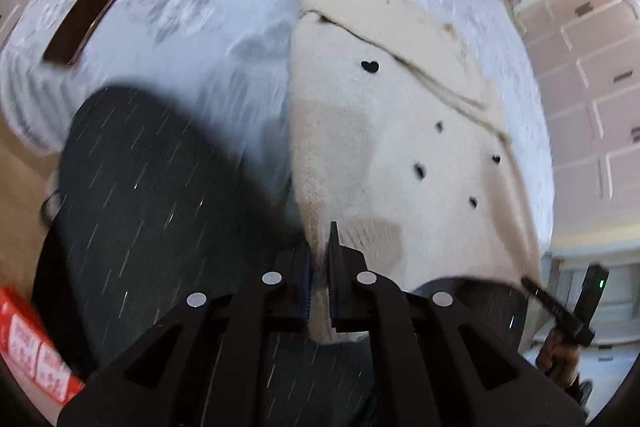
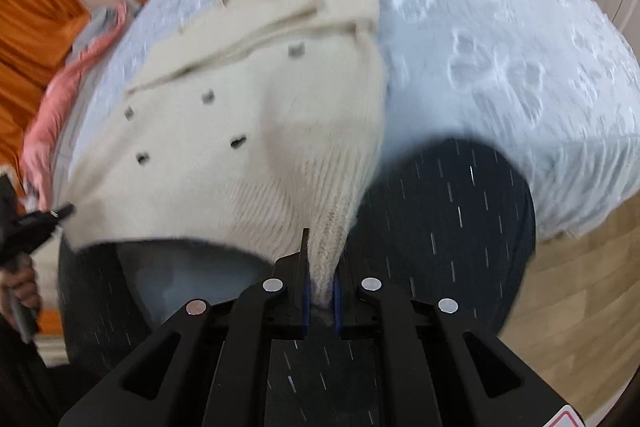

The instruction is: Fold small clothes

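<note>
The sweater (image 1: 400,131) lay on the bed (image 1: 208,39), its near hem lifted off; left of the sweater lay a phone (image 1: 84,21).

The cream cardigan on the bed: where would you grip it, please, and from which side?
Grip the cream cardigan at the two corners of its ribbed hem, coming from the near bed edge. That hem hangs toward the person, and the left tongs and right tongs already pinch there.

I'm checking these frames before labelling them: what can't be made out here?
- Left wrist view: cream sweater's near hem, hidden behind the left claw.
- Right wrist view: sweater's black dots smeared by motion blur; shapes unreadable.
- Left wrist view: red box cut by the frame edge; print too small.
</note>
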The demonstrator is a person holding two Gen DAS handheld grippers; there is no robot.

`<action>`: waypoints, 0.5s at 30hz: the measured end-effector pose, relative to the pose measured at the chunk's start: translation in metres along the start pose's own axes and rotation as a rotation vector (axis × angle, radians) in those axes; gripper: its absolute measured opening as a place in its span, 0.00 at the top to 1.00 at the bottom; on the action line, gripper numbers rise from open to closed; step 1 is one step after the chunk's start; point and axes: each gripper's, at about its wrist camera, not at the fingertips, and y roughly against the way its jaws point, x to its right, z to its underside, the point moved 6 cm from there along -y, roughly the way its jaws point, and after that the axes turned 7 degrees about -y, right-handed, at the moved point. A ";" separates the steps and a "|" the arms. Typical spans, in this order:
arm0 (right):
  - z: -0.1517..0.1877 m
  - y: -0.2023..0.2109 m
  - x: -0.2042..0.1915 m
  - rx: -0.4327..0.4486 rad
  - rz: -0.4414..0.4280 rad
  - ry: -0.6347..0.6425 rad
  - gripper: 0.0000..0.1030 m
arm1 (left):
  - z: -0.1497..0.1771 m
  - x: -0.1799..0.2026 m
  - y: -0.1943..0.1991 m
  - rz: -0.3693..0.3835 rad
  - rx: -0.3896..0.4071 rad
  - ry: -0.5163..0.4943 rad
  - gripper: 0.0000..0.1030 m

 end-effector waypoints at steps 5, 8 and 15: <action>0.022 0.037 -0.001 -0.039 -0.024 0.016 0.93 | 0.019 0.003 0.038 0.025 -0.007 0.074 0.95; -0.021 0.061 -0.014 0.066 -0.088 0.020 0.93 | -0.057 0.014 0.055 0.051 0.158 0.022 0.94; -0.233 0.027 -0.032 0.457 -0.217 -0.040 0.88 | -0.249 0.017 -0.021 -0.054 0.356 -0.103 0.68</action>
